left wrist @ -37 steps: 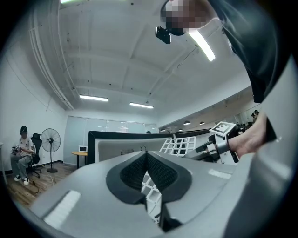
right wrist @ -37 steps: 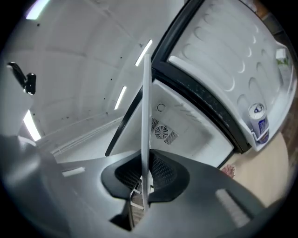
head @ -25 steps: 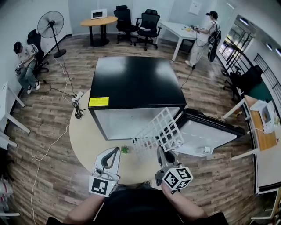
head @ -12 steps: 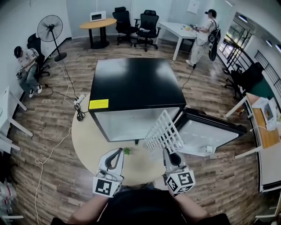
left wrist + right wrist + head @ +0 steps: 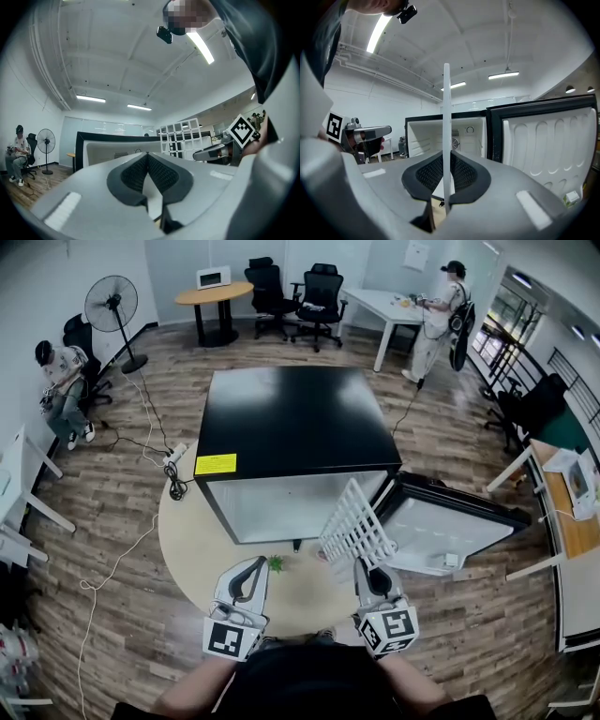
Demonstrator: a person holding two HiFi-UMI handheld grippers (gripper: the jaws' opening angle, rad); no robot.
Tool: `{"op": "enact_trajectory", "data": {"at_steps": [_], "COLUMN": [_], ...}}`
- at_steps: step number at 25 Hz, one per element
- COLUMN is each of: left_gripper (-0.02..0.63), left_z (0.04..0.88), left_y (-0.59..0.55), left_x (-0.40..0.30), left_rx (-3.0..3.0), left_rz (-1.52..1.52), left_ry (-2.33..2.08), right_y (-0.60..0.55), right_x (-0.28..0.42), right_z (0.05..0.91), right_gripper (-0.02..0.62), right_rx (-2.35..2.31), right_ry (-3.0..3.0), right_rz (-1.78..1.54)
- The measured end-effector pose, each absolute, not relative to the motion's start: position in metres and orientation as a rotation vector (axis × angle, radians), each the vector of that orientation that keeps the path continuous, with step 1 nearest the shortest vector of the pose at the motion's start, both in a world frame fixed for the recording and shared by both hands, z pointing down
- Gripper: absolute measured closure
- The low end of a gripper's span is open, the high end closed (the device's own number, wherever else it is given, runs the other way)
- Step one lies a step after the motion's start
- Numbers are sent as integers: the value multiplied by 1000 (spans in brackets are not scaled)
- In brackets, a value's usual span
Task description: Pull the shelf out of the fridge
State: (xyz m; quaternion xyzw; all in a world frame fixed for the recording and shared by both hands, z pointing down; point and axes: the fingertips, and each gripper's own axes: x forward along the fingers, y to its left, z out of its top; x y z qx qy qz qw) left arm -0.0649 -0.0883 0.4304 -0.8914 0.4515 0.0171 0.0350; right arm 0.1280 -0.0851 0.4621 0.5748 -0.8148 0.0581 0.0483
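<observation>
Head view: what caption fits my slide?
Right gripper holds the white wire shelf on edge before the open black fridge.

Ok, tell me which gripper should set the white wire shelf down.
Right: the right gripper is clamped on the white wire shelf; the left gripper is shut, empty, apart from it.

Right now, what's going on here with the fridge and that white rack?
A person is working with a handheld gripper in each hand at a small black fridge on a round table, its door swung open. The right gripper is clamped on the white wire shelf, which is outside the fridge and standing on edge. The left gripper is shut, empty, and level beside it.
</observation>
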Motion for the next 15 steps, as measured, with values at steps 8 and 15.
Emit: {"op": "enact_trajectory", "data": {"at_steps": [8,15], "left_gripper": [607,607], "left_z": [428,429], "left_y": [-92,-93], "left_x": [-64,-67], "left_rx": [-2738,-2727], "left_rz": [51,58], "left_ry": [1387,1408], "right_y": [-87,-88], "right_x": [129,130], "right_z": [460,460], "right_gripper": [563,563], "right_rx": [1746,1745], "right_ry": [-2484,-2478], "right_rz": [180,164]}}
